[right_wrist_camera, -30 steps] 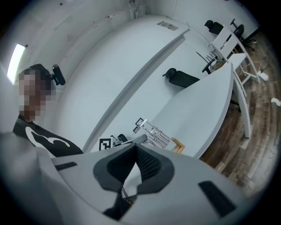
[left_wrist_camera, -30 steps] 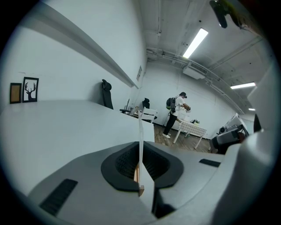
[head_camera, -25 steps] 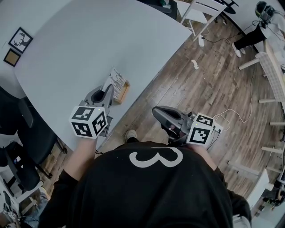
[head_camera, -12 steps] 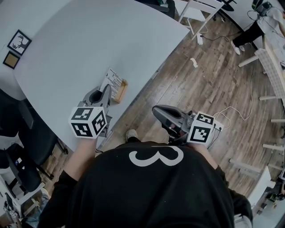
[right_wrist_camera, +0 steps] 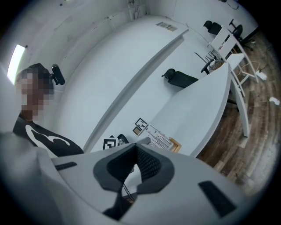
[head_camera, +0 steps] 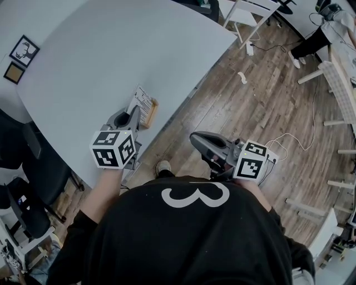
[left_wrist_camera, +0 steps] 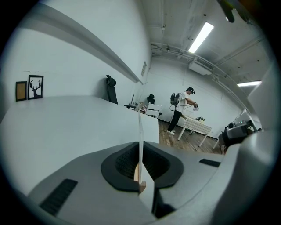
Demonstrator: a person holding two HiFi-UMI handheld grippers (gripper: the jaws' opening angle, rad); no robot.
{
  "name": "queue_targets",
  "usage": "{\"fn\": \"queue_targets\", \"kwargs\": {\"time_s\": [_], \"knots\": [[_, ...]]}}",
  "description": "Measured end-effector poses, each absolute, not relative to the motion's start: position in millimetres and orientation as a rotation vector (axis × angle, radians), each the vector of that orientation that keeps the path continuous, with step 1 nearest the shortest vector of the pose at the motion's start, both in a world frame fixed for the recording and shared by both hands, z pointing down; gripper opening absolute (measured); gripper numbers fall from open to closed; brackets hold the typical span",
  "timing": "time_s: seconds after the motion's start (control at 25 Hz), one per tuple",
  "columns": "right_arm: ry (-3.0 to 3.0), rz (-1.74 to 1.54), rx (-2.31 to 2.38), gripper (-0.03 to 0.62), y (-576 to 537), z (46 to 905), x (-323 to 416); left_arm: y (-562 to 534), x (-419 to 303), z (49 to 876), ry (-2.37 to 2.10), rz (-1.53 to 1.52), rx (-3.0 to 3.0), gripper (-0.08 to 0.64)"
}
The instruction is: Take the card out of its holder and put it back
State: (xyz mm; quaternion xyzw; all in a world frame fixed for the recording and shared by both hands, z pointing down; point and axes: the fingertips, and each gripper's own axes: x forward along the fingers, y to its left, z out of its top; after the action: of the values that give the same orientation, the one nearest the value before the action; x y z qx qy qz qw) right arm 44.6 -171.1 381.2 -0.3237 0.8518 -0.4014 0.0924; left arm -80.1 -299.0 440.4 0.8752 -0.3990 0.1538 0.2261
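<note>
Two claws noted. Right claw (head_camera: pixel 194 139): clenched on nothing, off the bench (head_camera: pixel 111 50), well apart from the holder (head_camera: pixel 152 111) on its floor side. Left claw (head_camera: pixel 135 113): just beside the holder, clenched on the near edge of the card (head_camera: pixel 143 101), which stands in the holder's slot at the bench edge. Judged step: extraction, with grip made and lift not yet begun. Next move: draw the card straight out along the slot. The holder is unbraced and may tip.

Grey-white table (head_camera: pixel 100 61), wood floor (head_camera: pixel 261 117) — two framed pictures (head_camera: pixel 25 50), white chair (head_camera: pixel 253 14) beyond.
</note>
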Motion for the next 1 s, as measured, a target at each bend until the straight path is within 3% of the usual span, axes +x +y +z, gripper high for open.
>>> {"fn": "queue_targets", "kwargs": {"time_s": [1.0], "knots": [[2.517, -1.189, -0.948, 0.011, -153.0, 382.9, 55.7, -283.9, -73.7, 476.1, -1.051, 0.534, 2.354, 0.028]]}}
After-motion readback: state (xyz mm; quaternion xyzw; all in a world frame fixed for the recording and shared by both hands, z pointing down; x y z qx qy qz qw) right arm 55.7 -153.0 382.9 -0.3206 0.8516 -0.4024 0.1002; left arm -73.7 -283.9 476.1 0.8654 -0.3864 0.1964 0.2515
